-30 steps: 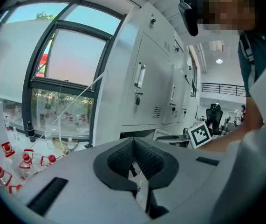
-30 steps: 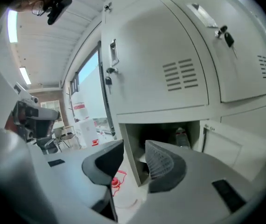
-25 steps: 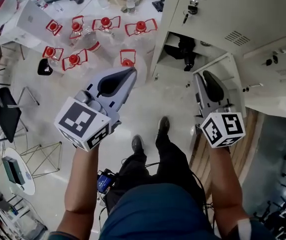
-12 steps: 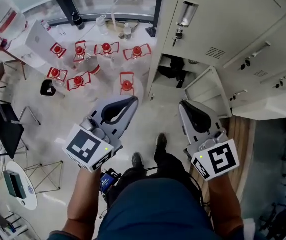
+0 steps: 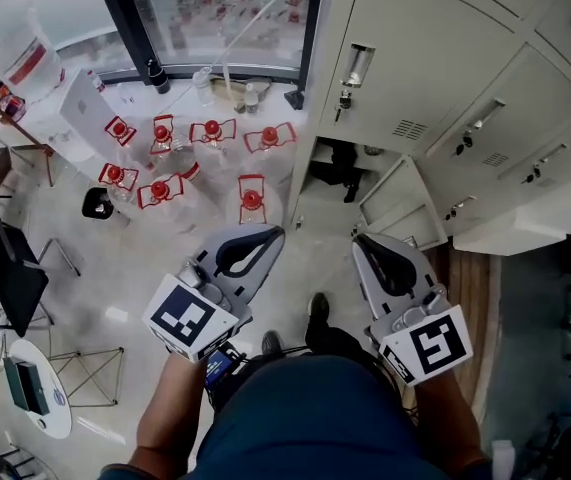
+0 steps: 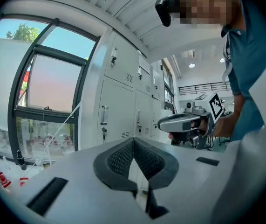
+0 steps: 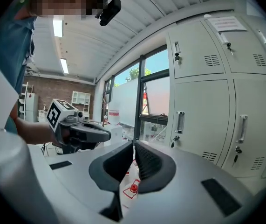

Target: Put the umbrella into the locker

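Risen: left tongs (image 5: 273, 234), right tongs (image 5: 359, 241); both level, shut, empty.

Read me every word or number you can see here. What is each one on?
No words or numbers can be read.
Paper sheet high on the lockers: print too small to read.
Marker cubes: black-and-white square patterns, not letters.

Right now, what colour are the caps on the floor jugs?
Red. The jug caps show best in the head view.
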`<action>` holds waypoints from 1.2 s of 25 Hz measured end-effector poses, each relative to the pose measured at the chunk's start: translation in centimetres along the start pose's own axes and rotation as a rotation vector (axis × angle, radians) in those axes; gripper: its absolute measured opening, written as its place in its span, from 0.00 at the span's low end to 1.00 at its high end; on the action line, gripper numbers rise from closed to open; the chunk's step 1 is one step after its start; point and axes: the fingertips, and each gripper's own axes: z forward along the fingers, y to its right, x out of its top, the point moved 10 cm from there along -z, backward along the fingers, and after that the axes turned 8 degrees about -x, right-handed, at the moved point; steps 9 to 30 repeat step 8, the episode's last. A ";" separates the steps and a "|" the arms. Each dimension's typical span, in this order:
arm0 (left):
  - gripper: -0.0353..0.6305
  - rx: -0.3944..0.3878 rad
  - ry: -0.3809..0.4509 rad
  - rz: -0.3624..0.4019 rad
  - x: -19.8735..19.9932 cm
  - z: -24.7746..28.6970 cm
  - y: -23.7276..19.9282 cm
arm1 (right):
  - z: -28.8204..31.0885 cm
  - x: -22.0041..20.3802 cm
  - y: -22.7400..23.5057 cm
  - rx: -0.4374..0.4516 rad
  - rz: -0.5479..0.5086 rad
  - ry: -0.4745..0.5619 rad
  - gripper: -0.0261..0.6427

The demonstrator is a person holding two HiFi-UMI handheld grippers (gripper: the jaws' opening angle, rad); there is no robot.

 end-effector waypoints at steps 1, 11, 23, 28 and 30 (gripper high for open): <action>0.08 -0.003 0.004 0.002 0.1 -0.2 0.3 | -0.4 0.1 -0.2 -0.002 -0.001 0.000 0.11; 0.08 -0.011 -0.002 -0.008 -0.1 -1.1 2.4 | -2.5 0.3 -1.1 -0.013 0.001 -0.007 0.11; 0.08 -0.011 -0.002 -0.008 -0.1 -1.1 2.4 | -2.5 0.3 -1.1 -0.013 0.001 -0.007 0.11; 0.08 -0.011 -0.002 -0.008 -0.1 -1.1 2.4 | -2.5 0.3 -1.1 -0.013 0.001 -0.007 0.11; 0.08 -0.011 -0.002 -0.008 -0.1 -1.1 2.4 | -2.5 0.3 -1.1 -0.013 0.001 -0.007 0.11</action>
